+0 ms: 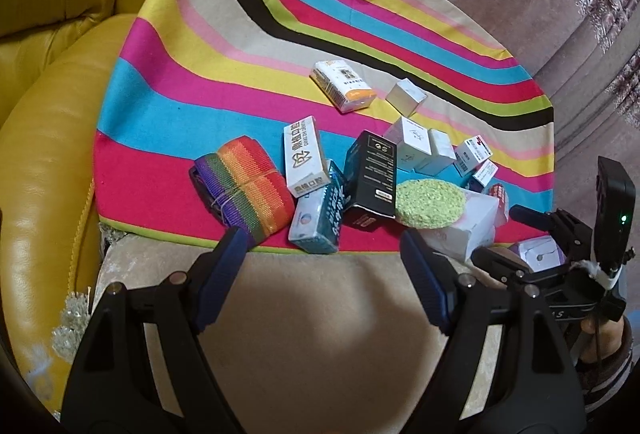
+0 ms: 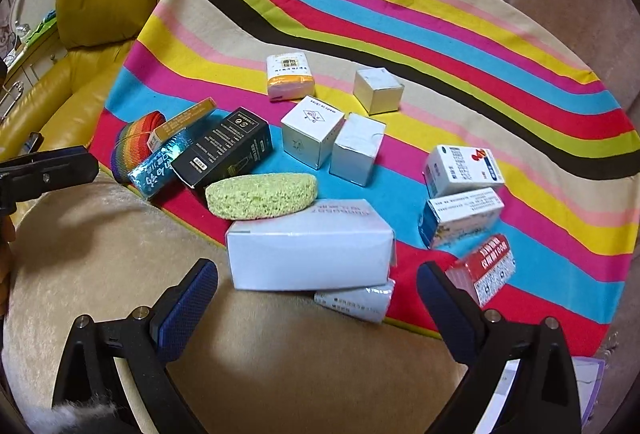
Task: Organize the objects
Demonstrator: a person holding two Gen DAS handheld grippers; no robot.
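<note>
Several small boxes lie scattered on a striped cloth (image 1: 192, 81). In the left wrist view my left gripper (image 1: 320, 246) stands open above the cloth's near edge, nothing between its fingers. Just past its tips lie a teal box (image 1: 320, 218), a rainbow strap roll (image 1: 244, 185), a black box (image 1: 370, 177) and a green sponge (image 1: 430, 203). My right gripper (image 2: 316, 284) is open too. A large white box (image 2: 312, 254) sits just beyond its tips, with the green sponge (image 2: 262, 195) resting on the box's far edge. The pads are clear of the box. A red box (image 2: 484, 268) lies by the right finger.
A yellow leather sofa (image 1: 48, 113) borders the cloth on the left. A beige plush surface (image 2: 280, 354) lies under both grippers. A tissue pack (image 2: 290, 75) and white cube boxes (image 2: 378, 89) sit farther back. The far part of the cloth holds nothing.
</note>
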